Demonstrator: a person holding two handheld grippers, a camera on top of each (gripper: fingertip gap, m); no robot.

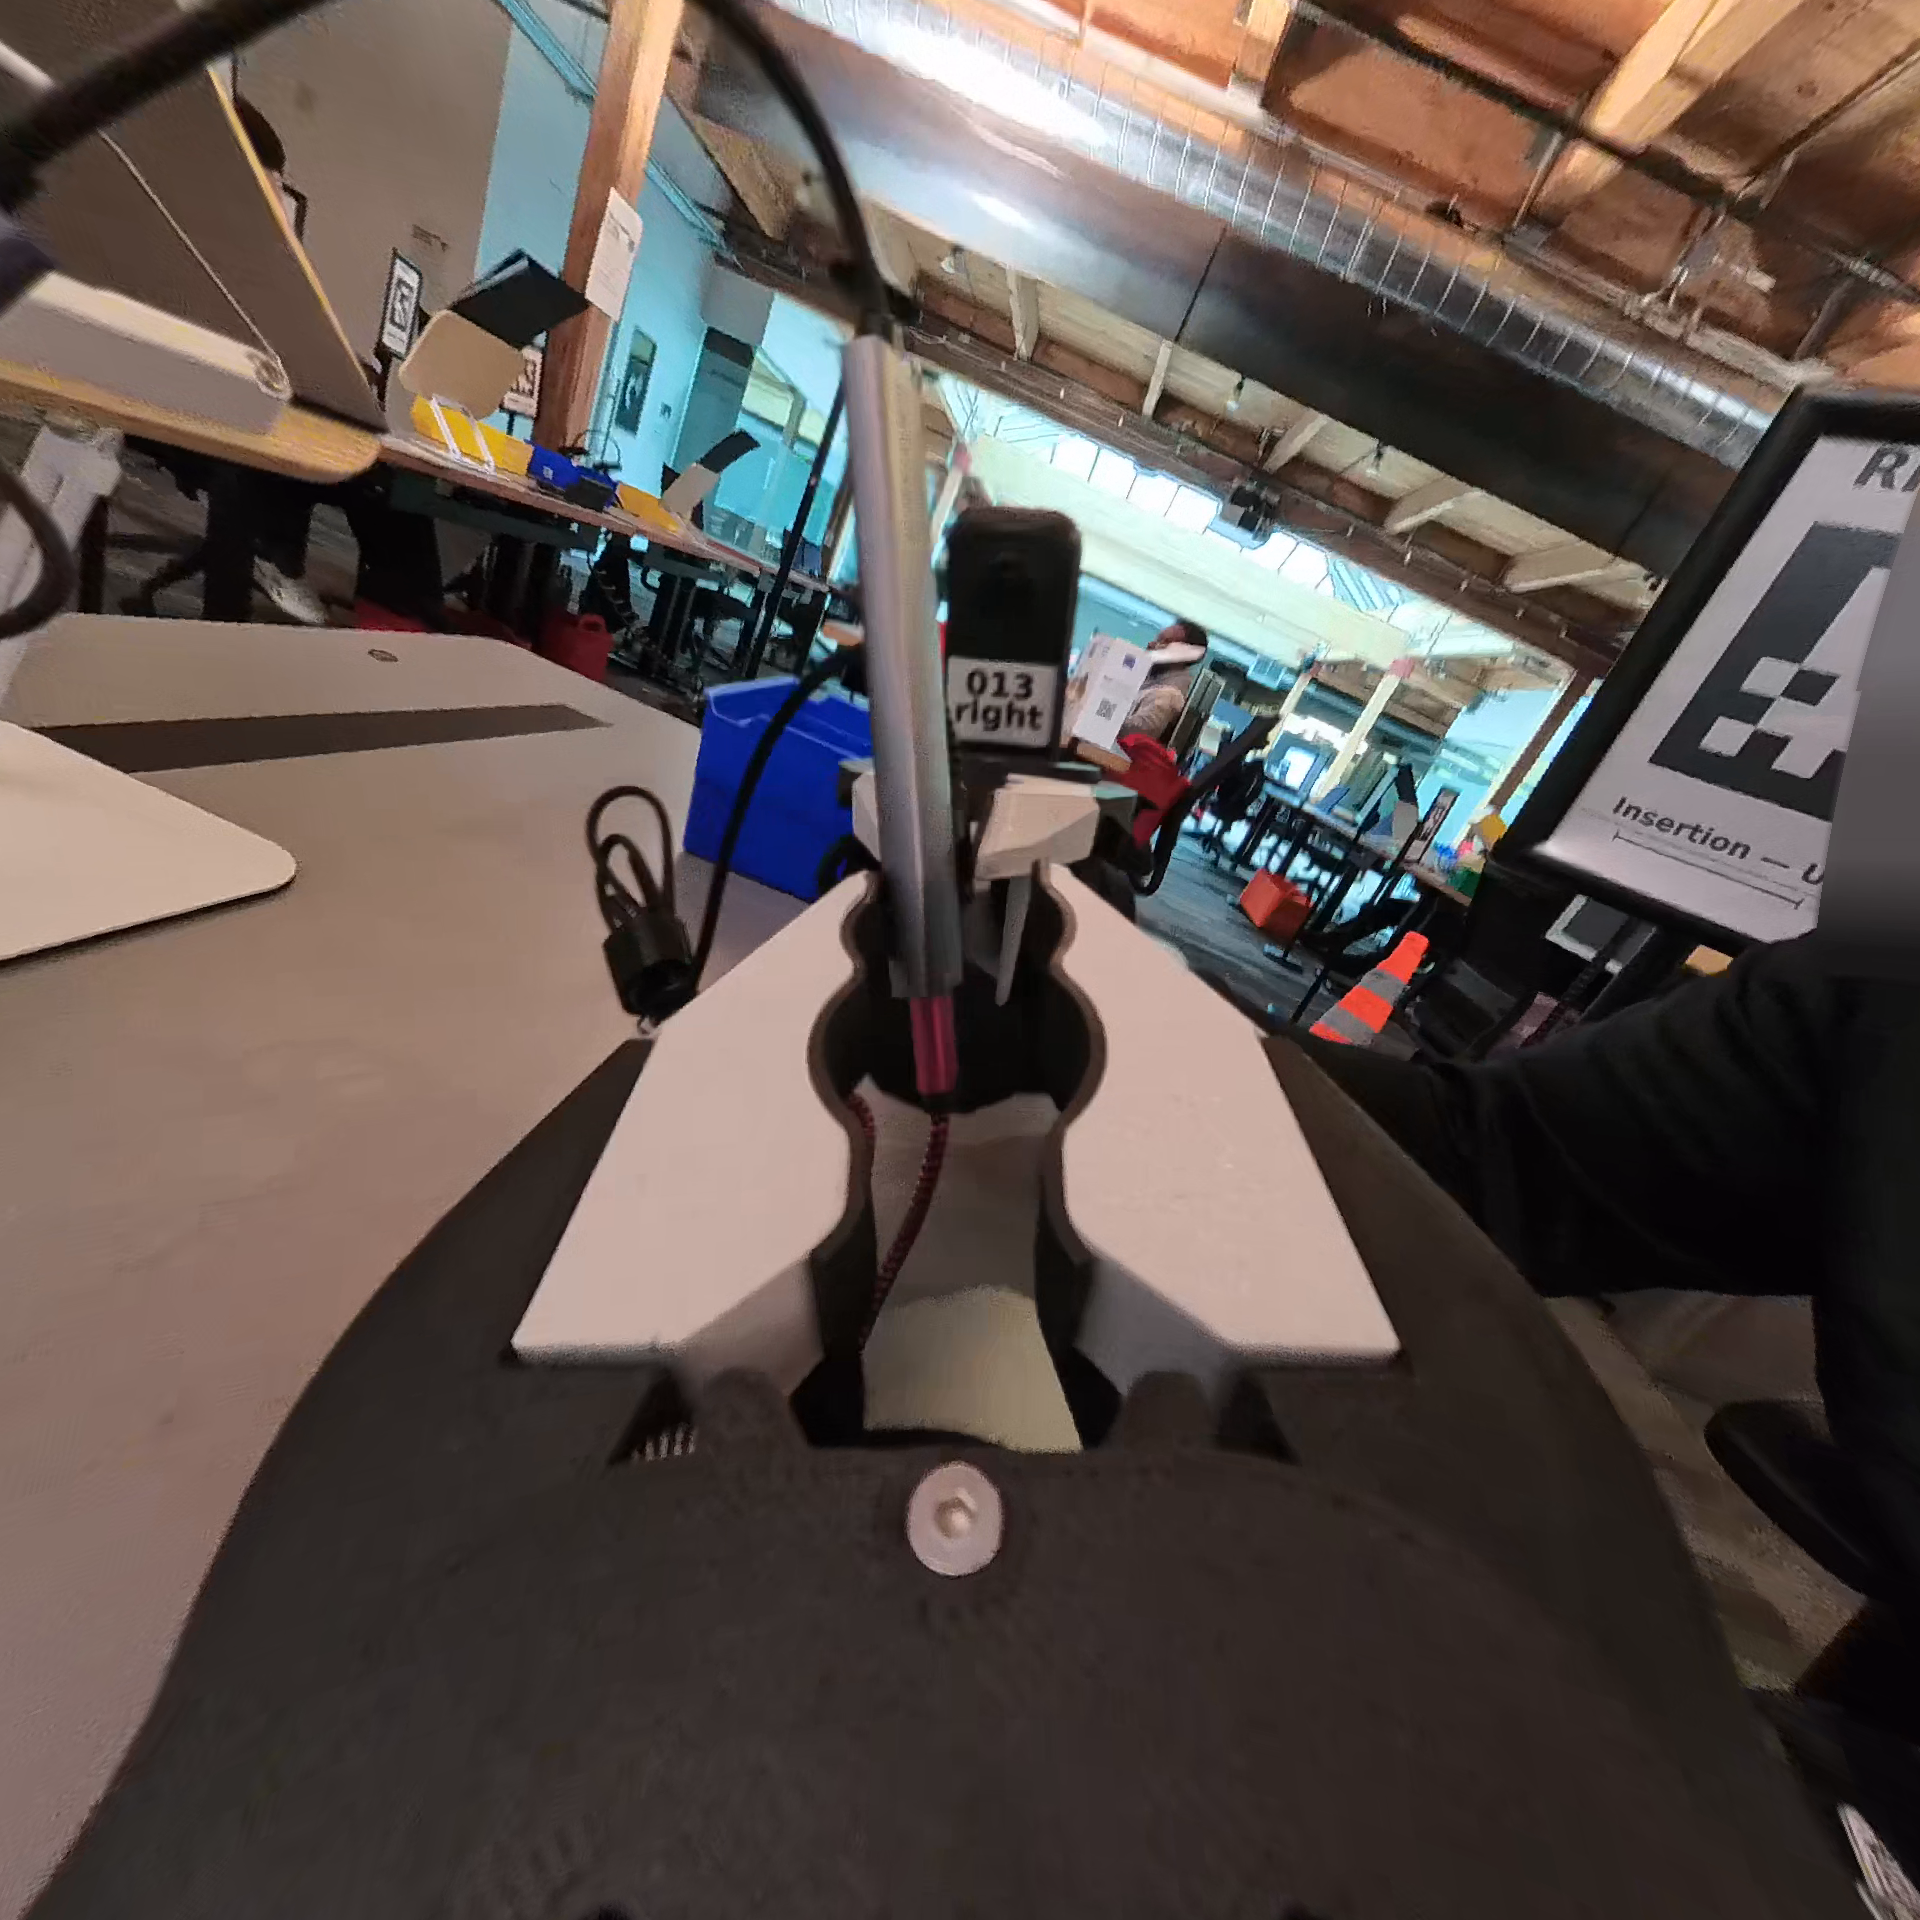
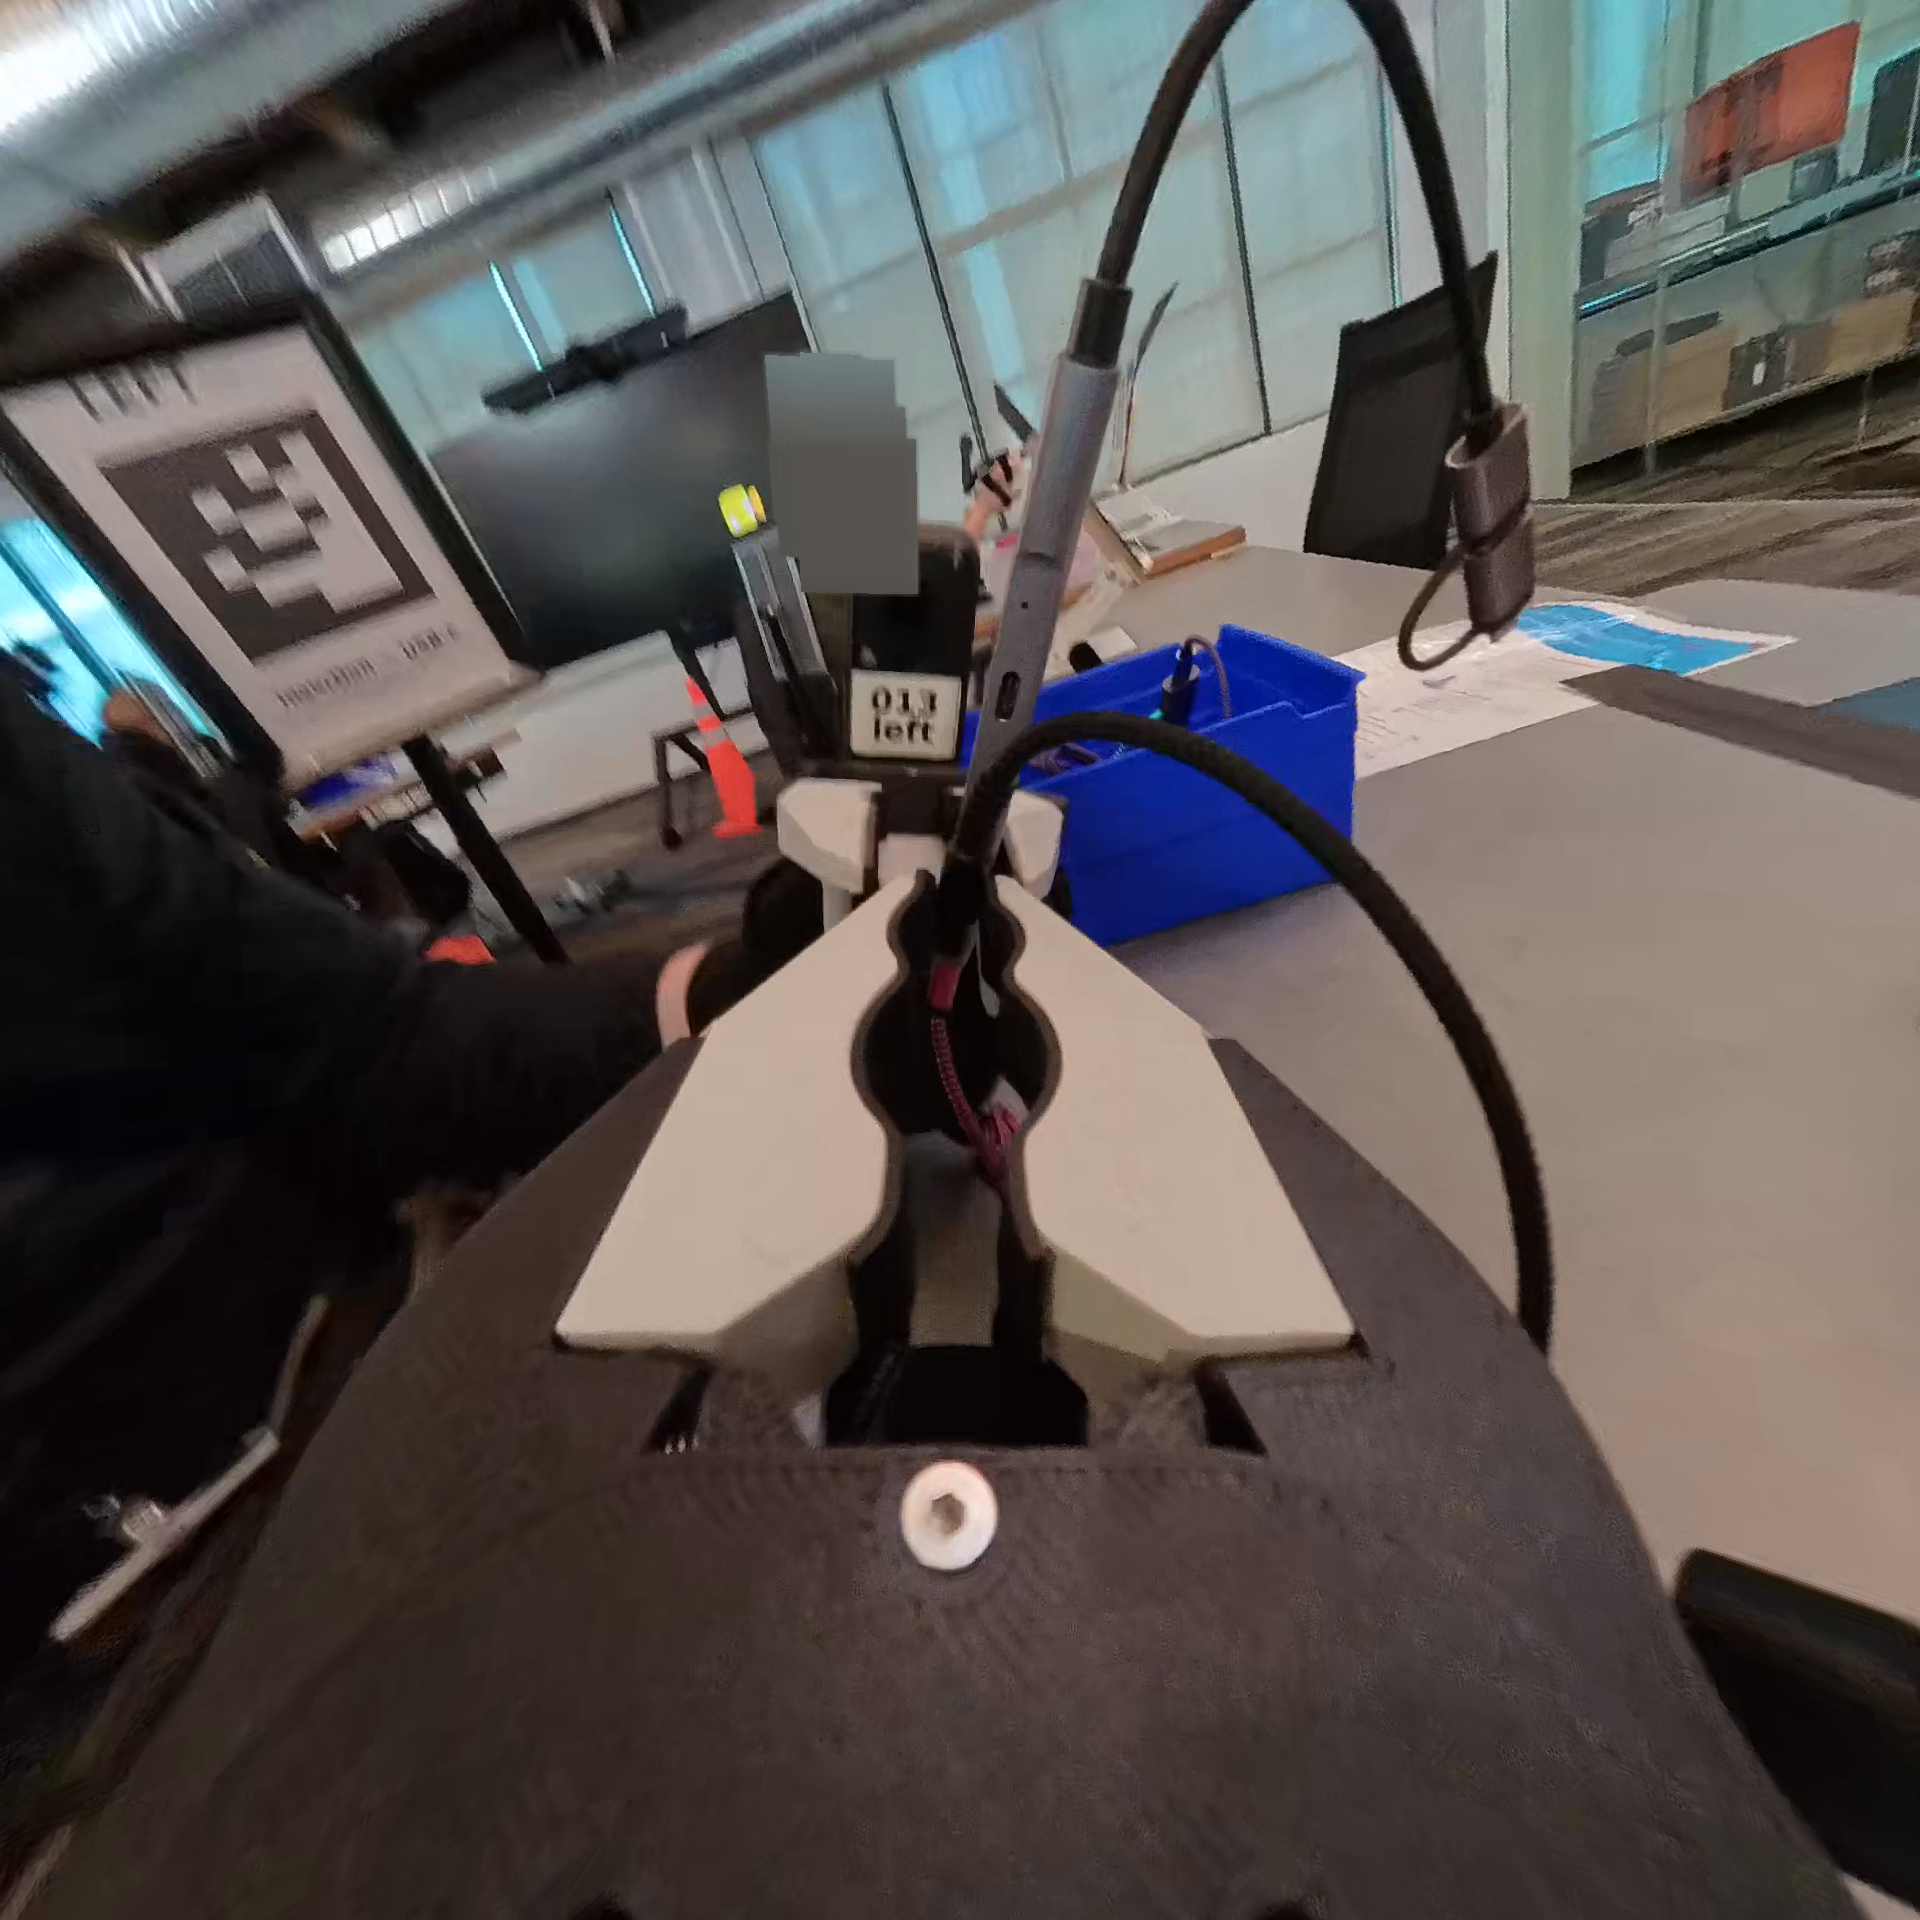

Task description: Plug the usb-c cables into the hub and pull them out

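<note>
My left gripper is shut on the lower end of a slim grey hub, which stands nearly upright above the table with its own black lead arching off the top. A red braided USB-C plug hangs at the hub's bottom end, in the hollow between my fingers. My right gripper faces the left one, tips almost touching, and is shut on the plug end of a black braided USB-C cable right at the hub. The red plug shows just below it. Whether the black plug is seated is hidden.
A blue bin holding more cables stands on the grey table behind the grippers. A coiled black cable lies on the table. The hub lead's adapter dangles at right. A marker sign and a black sleeve are alongside. My left and right fingertips are right by each other.
</note>
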